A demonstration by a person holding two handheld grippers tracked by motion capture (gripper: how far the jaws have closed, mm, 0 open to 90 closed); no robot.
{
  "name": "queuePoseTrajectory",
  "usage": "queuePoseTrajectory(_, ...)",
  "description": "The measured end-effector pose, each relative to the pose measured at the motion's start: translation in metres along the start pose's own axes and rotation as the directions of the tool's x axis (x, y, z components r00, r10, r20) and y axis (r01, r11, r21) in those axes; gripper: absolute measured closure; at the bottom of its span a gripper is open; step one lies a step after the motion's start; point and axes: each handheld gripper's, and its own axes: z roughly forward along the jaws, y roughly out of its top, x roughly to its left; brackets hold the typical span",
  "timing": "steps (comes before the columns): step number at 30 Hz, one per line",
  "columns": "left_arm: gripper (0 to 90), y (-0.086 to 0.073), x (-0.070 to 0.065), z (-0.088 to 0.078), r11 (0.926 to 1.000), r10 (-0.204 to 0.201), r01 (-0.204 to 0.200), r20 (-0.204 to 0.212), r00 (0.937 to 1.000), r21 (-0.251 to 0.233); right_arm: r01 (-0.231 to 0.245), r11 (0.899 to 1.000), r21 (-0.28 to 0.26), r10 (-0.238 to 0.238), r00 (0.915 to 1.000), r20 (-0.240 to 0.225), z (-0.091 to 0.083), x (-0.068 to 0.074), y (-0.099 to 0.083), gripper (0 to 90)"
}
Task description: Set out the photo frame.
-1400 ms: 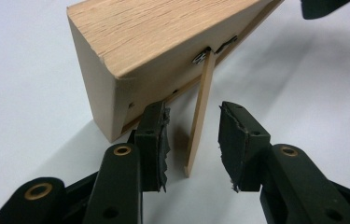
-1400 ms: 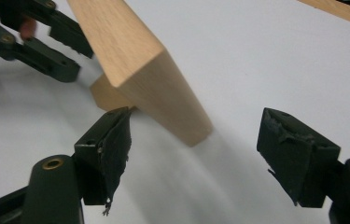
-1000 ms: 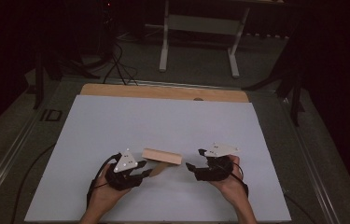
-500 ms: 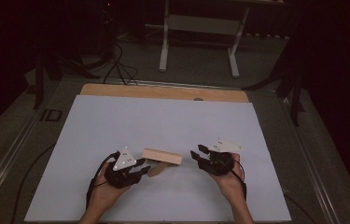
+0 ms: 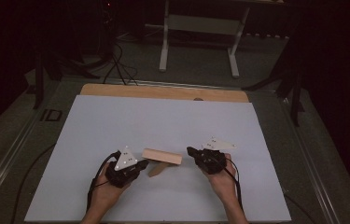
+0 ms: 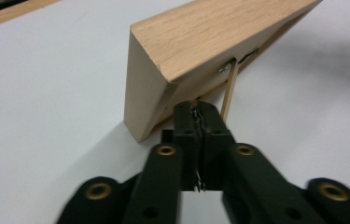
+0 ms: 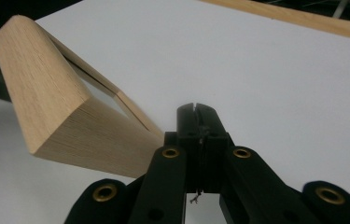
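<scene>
A small wooden picture frame (image 5: 162, 156) stands tilted on the white table (image 5: 163, 116), propped on its thin back leg (image 5: 157, 169). My left gripper (image 5: 140, 164) lies at the frame's left end. Its jaws have just been closing and are shut with nothing between them. In the left gripper view the left gripper (image 6: 197, 109) points at the frame's (image 6: 200, 32) lower back edge beside the leg (image 6: 228, 91). My right gripper (image 5: 190, 151) is at the frame's right end, its jaws also just closed on nothing. In the right gripper view the right gripper (image 7: 196, 109) sits just beside the frame (image 7: 56, 102).
A wooden strip (image 5: 163, 92) runs along the table's far edge. Beyond it, on the dark floor, stand a white metal stand (image 5: 200, 28) and some cables (image 5: 116, 60). Bare white tabletop stretches behind the frame.
Both grippers' jaws have gone from open to shut. The right gripper has shifted slightly up the picture. The frame and the left hand have stayed put.
</scene>
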Motion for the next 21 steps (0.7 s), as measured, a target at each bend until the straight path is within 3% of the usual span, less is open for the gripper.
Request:
queuePoseTrajectory(8,89.7,0.003,-0.003,0.005,1.0,0.009,-0.009,0.0,1.0,0.004,0.017,1.0,-0.005,-0.017,0.9998,0.005,0.011,0.005,-0.001,89.8)
queuePoseTrajectory(14,89.7,0.005,-0.002,0.007,1.0,0.008,-0.008,-0.004,1.0,0.005,-0.034,0.999,-0.017,0.033,0.9989,-0.033,0.019,0.004,0.0,89.8)
queuePoseTrajectory(21,89.7,0.006,-0.002,0.009,0.9999,0.011,-0.011,-0.006,0.9999,0.013,-0.01,1.0,-0.009,0.009,0.9993,-0.037,0.024,0.007,0.001,89.8)
